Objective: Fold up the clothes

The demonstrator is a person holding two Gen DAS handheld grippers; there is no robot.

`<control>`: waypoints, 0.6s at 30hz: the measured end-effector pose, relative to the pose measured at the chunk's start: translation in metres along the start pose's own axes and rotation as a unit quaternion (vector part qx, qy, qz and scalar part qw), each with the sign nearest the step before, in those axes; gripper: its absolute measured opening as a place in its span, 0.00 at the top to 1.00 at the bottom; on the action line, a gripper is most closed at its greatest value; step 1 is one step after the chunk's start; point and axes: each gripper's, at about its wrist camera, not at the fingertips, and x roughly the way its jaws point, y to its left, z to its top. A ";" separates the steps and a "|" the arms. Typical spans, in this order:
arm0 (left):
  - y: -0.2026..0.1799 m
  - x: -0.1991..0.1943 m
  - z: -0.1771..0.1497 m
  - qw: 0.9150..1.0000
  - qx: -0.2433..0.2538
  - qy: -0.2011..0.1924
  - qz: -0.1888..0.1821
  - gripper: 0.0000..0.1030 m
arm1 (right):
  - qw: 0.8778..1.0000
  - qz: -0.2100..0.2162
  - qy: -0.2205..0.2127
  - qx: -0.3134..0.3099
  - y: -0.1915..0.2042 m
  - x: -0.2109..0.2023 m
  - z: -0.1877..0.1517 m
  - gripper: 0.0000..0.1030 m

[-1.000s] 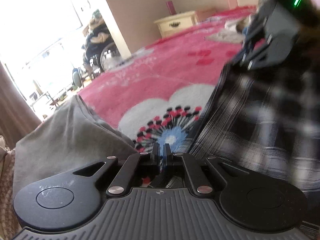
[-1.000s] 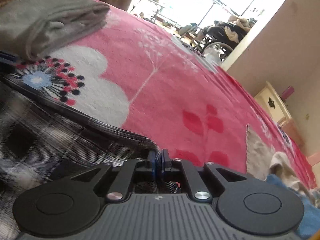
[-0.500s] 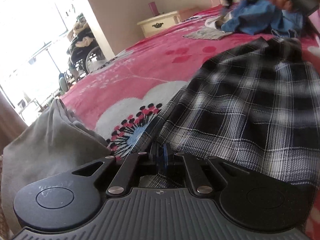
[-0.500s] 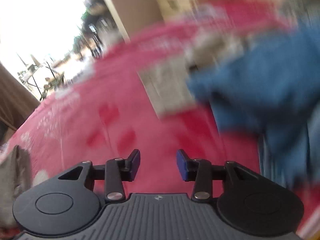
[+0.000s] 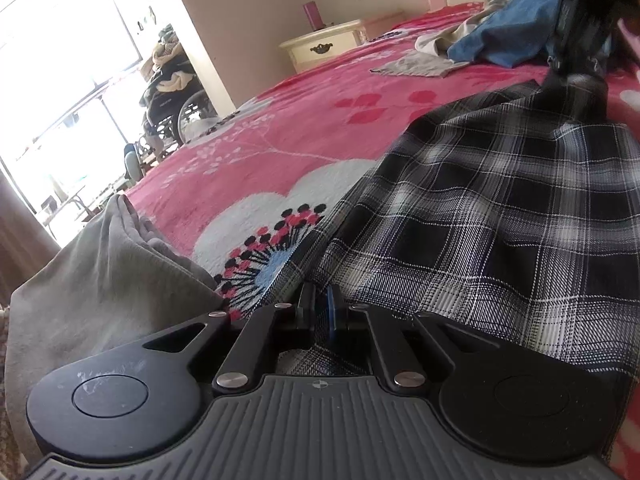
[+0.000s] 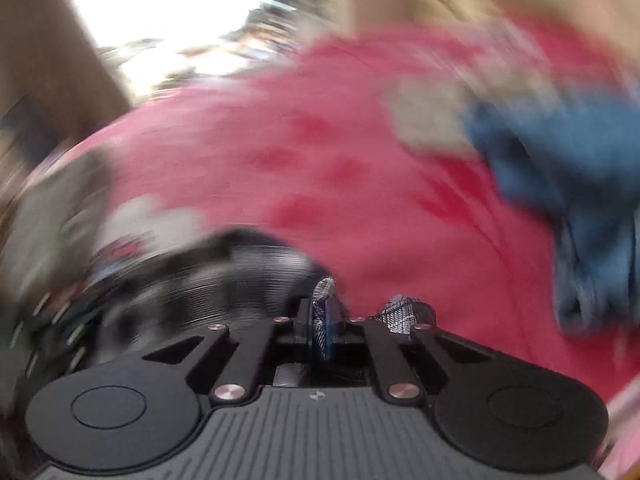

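A black-and-white plaid garment (image 5: 480,208) lies spread on the pink floral blanket (image 5: 304,132). My left gripper (image 5: 321,306) is shut on its near edge, low over the bed. The right wrist view is blurred by motion. There my right gripper (image 6: 325,312) has its jaws closing, with a strip of plaid cloth (image 6: 322,320) pinched between the pads and more plaid bunched beside them. In the left wrist view the right gripper (image 5: 568,76) stands at the garment's far corner, where the cloth rises into a dark peak.
A folded grey garment (image 5: 100,272) sits on the bed to my left. A blue garment pile (image 5: 508,32) and a flat grey cloth (image 5: 416,66) lie at the far end. A cream nightstand (image 5: 332,42) and a wheelchair (image 5: 172,100) stand beyond the bed.
My right gripper let go of the plaid, swung open over the blue clothes, then closed on the plaid's far corner. The garment dropped flat. My left gripper kept its grip and place.
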 end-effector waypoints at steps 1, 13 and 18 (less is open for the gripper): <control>0.000 0.000 0.000 1.000 -0.001 0.000 0.000 0.95 | 0.997 0.014 -0.024 -0.069 0.028 -0.014 -0.010 0.93; -0.001 -0.002 -0.004 1.000 -0.001 -0.005 -0.001 0.95 | 0.948 0.159 0.046 -0.272 0.115 -0.068 -0.077 0.69; -0.001 -0.002 -0.004 1.000 0.001 -0.006 0.000 0.95 | 0.963 0.151 0.009 -0.221 0.095 -0.078 -0.051 0.66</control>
